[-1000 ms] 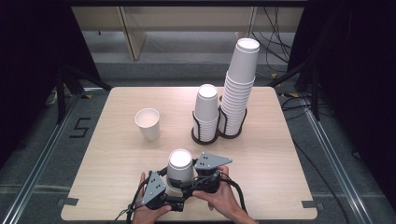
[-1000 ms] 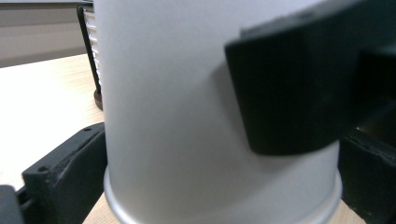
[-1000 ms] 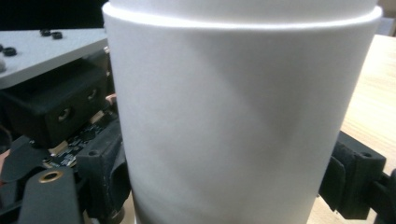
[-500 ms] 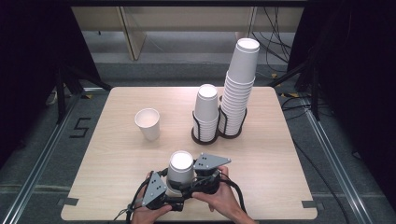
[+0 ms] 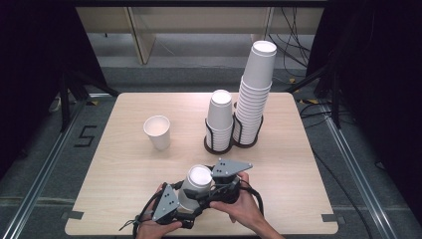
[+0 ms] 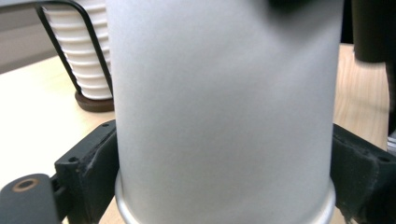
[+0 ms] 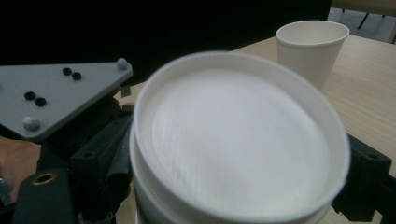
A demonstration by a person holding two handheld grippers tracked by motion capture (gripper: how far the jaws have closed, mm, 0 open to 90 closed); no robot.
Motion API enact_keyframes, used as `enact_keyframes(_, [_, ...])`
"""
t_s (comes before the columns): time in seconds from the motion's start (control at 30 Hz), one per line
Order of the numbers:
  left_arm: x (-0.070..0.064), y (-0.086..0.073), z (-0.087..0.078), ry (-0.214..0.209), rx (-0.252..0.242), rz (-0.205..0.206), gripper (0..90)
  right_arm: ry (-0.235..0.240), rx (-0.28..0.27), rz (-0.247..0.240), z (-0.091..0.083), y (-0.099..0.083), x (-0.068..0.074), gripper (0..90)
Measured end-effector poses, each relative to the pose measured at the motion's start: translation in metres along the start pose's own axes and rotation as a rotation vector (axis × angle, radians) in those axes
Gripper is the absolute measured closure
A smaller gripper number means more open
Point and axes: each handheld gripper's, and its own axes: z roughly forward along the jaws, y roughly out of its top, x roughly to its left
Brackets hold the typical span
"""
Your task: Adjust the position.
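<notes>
Held cups (image 5: pixel 195 188): upside-down nested paper cups, near table edge, between both grippers.
Left gripper (image 5: pixel 175 211): fingers (image 6: pixel 84 172) pinching the outer cup's wall near its rolled rim.
Right gripper (image 5: pixel 215 186): fingers (image 7: pixel 362 179) closed on the top cup, just under its base.
Handling: likely very light, thin-walled, easily crushed and a bit slick; grip gently near the stiffer rim or base.
Table (image 5: pixel 124 164): pale wood.
Single cup (image 5: pixel 157 132): upright, well apart, mid-left.
Short stack (image 5: pixel 220 117): in wire holder.
Tall stack (image 5: pixel 255 94): just beside it, farthest.
</notes>
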Motion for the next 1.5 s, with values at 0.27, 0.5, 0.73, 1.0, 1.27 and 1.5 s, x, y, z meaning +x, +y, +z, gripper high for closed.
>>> enact_keyframes(0.27, [0.000, 0.000, 0.000, -0.022, 0.001, 0.004, 9.2, 0.006, -0.021, 0.010, -0.015, 0.008, -0.006, 24.6])
enact_keyframes(0.5, [-0.001, -0.001, 0.002, -0.017, -0.062, -0.041, 3.5, 0.017, -0.053, 0.106, -0.017, 0.009, -0.008, 26.1])
enact_keyframes(0.73, [-0.006, 0.000, 0.005, 0.020, -0.105, -0.033, 2.8, -0.009, -0.107, 0.117, -0.018, 0.010, -0.006, 26.3])
enact_keyframes(1.0, [-0.003, 0.001, 0.003, 0.029, -0.115, -0.037, 4.2, 0.017, -0.121, 0.157, -0.015, 0.008, -0.006, 26.3])
enact_keyframes(1.27, [-0.001, 0.001, 0.000, 0.024, -0.059, 0.002, 8.9, 0.028, -0.097, 0.169, -0.015, 0.006, -0.011, 25.3])
enact_keyframes(1.5, [0.001, 0.002, -0.001, 0.008, -0.041, 0.012, 10.4, 0.026, -0.072, 0.175, -0.016, 0.006, -0.013, 24.2])
